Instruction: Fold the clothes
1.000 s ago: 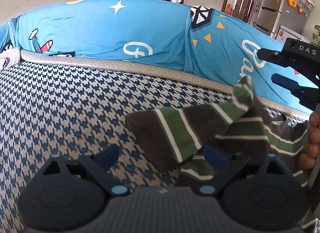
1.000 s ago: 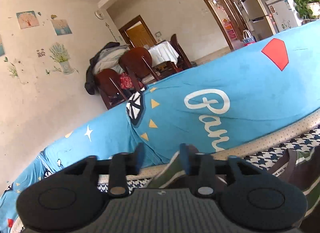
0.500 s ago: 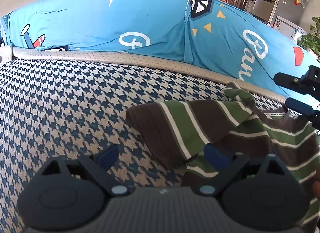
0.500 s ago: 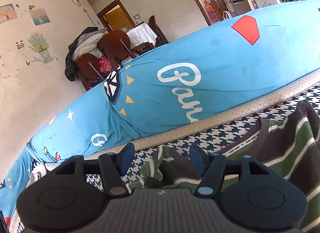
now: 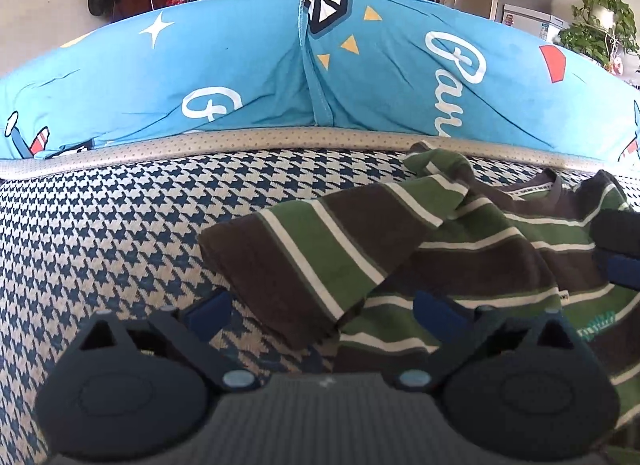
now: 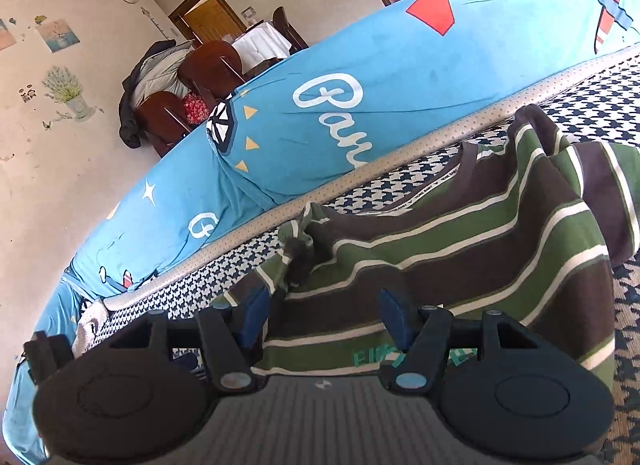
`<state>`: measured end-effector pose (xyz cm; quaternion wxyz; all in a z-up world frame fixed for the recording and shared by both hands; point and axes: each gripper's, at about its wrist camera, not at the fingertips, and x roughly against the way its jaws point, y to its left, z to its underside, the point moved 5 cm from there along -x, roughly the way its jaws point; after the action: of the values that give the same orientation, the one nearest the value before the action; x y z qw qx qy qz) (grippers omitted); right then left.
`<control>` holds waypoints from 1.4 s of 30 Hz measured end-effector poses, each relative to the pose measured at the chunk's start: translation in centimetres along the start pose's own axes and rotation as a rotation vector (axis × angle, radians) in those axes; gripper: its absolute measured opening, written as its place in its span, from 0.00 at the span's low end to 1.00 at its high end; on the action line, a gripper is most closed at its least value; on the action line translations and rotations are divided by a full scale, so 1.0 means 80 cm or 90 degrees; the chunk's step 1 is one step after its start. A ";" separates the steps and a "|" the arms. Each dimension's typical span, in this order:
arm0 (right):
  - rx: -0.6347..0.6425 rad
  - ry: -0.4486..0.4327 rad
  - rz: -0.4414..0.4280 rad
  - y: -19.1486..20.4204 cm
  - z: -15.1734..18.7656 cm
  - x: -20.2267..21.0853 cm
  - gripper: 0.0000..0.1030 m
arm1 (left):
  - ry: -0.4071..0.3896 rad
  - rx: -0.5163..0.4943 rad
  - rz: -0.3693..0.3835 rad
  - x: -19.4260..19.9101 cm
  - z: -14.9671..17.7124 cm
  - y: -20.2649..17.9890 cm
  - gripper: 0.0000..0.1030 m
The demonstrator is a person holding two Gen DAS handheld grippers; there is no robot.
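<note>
Left gripper [image 5: 320, 305] and right gripper [image 6: 324, 313] both spread apart, gripping nothing.
Hovered low over striped shirt [image 5: 460, 249], rumpled on houndstooth sofa seat [image 5: 120, 225], sleeve [image 5: 304, 253] flopped sideways; best pinched near cuff, laid across flat.

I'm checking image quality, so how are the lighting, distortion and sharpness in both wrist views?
Left wrist view: bright daylight, sharp striped shirt, fisheye bowing the blue cushion. Right wrist view: equally sharp, horizon tilted, dark corners, no glare.
</note>
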<state>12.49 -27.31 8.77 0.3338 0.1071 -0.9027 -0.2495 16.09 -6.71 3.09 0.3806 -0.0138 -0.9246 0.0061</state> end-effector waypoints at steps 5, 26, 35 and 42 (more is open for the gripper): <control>0.030 -0.014 -0.003 0.004 -0.006 0.012 0.60 | -0.008 0.009 -0.020 -0.008 -0.002 0.007 0.89; 0.065 0.018 -0.012 0.007 0.001 -0.009 0.60 | -0.028 0.192 -0.172 -0.045 -0.060 0.123 0.56; 0.064 0.036 -0.017 0.010 0.004 -0.017 0.60 | 0.019 0.209 -0.116 -0.049 -0.041 0.127 0.63; 0.079 0.035 -0.022 0.018 0.002 -0.013 0.60 | 0.037 0.208 -0.112 -0.035 -0.020 0.124 0.64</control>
<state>13.14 -25.65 8.80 0.3470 0.1499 -0.9049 -0.1958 19.43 3.11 2.06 0.4032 0.1289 -0.8978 0.1220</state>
